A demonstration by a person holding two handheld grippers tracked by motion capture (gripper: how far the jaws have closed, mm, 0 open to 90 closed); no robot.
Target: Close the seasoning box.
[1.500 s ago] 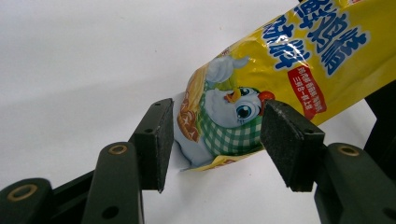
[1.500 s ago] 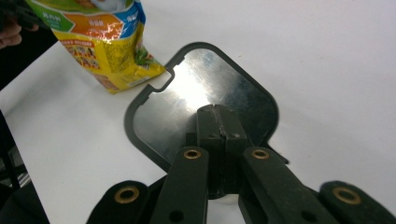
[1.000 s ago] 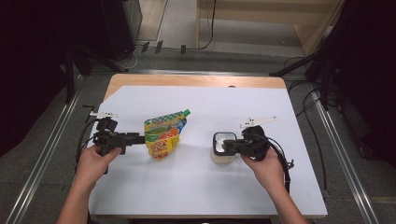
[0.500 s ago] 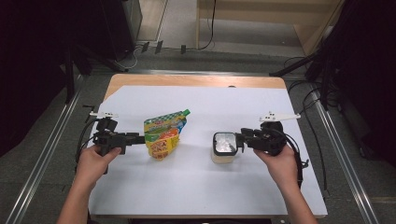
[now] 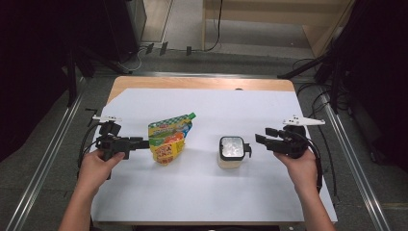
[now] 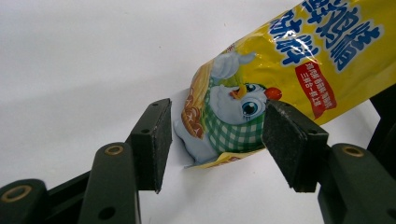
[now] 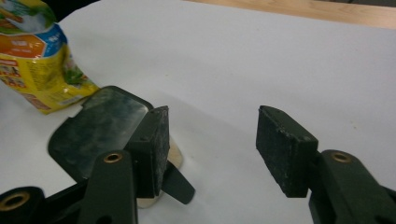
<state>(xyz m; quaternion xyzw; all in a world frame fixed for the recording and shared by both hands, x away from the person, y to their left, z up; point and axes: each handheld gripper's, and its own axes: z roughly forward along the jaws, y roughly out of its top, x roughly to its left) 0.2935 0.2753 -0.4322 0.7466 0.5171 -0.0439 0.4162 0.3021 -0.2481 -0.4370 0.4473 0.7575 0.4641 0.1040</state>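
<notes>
The high view looks forward and down over the whole worktop (image 5: 202,192). The left gripper view sits close, facing the yellow pouch (image 6: 289,60) at 1 o'clock. The right gripper view, equally low, catches that pouch (image 7: 37,60) at 10 o'clock.

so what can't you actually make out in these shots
- What the small container holds: the high view shows just its shiny dark lid.
- Small print on the yellow pouch: too small in the high view, cut off by the frame edge in the left gripper view.
- Container's walls: in the right gripper view, one of the fingers stands in front.
</notes>
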